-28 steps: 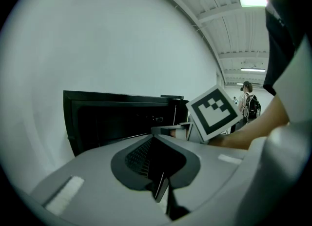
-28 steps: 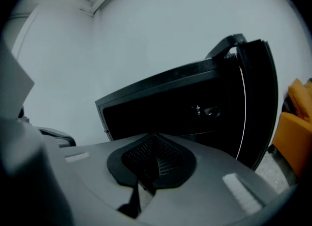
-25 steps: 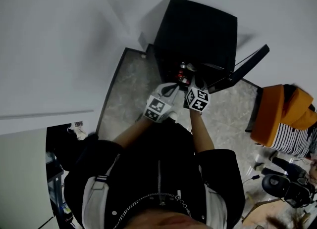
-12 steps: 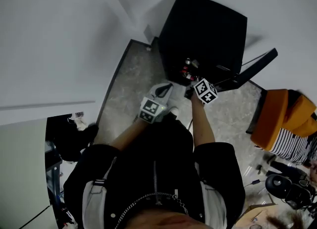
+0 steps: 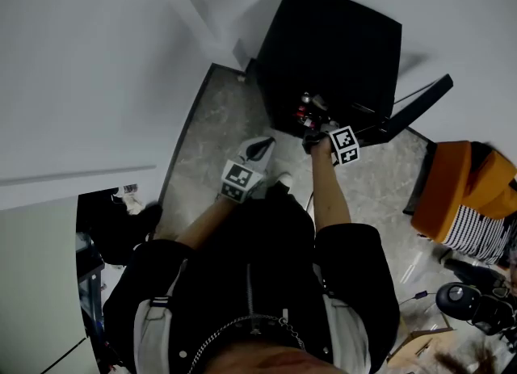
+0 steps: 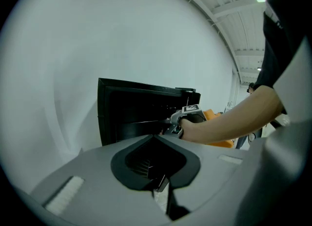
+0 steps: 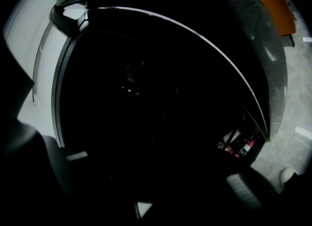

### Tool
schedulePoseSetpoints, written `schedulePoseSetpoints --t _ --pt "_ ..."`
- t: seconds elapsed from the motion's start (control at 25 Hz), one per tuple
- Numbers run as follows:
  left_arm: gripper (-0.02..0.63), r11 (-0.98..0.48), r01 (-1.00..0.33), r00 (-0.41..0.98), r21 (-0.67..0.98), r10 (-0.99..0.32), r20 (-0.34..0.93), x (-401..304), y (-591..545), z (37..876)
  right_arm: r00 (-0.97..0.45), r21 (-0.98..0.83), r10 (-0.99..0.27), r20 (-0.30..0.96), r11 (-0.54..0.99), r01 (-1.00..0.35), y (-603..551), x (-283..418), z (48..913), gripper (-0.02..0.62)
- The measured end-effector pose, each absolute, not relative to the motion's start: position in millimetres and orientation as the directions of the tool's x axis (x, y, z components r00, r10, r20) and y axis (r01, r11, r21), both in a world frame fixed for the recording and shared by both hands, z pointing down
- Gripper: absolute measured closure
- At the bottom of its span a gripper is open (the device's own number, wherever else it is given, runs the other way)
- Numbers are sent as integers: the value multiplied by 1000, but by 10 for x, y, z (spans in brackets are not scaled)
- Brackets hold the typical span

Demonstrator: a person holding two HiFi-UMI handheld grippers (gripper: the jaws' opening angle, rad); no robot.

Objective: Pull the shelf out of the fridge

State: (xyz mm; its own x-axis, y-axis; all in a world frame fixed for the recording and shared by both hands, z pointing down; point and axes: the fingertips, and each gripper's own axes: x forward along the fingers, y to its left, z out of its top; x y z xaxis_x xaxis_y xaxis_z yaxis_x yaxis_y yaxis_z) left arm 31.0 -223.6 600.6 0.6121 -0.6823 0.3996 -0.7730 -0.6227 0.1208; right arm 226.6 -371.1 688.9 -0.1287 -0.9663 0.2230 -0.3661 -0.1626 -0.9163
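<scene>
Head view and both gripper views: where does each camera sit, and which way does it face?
Head view: head-mounted, looking down at the fridge; torso, arms, left tongs, right tongs show.
Left gripper view: on the shut left tongs, facing the fridge; right forearm shows.
Right gripper view: on the right tongs, facing into the fridge; jaws opening, gap too dark to read.
Shared: head and left gripper views both show right tongs at the fridge.

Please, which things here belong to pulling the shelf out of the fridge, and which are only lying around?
For the job: fridge; its open door; right gripper at the opening, jaws opening, too dark to see between them.
Idle or lying about: orange object; striped cloth; left gripper, shut, held back.
</scene>
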Motion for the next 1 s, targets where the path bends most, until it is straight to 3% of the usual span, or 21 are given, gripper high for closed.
schedulePoseSetpoints --t 0.36,1.0 --pt "597 -610 -783 597 125 -680 425 181 -2178 6015 -113 -959 -981 158 -125 -255 -3872 2368 6972 417" --pt "595 -543 -835 522 92 -727 447 -343 -1988 6063 -8 -981 -991 135 -132 -143 -4208 2493 7062 420"
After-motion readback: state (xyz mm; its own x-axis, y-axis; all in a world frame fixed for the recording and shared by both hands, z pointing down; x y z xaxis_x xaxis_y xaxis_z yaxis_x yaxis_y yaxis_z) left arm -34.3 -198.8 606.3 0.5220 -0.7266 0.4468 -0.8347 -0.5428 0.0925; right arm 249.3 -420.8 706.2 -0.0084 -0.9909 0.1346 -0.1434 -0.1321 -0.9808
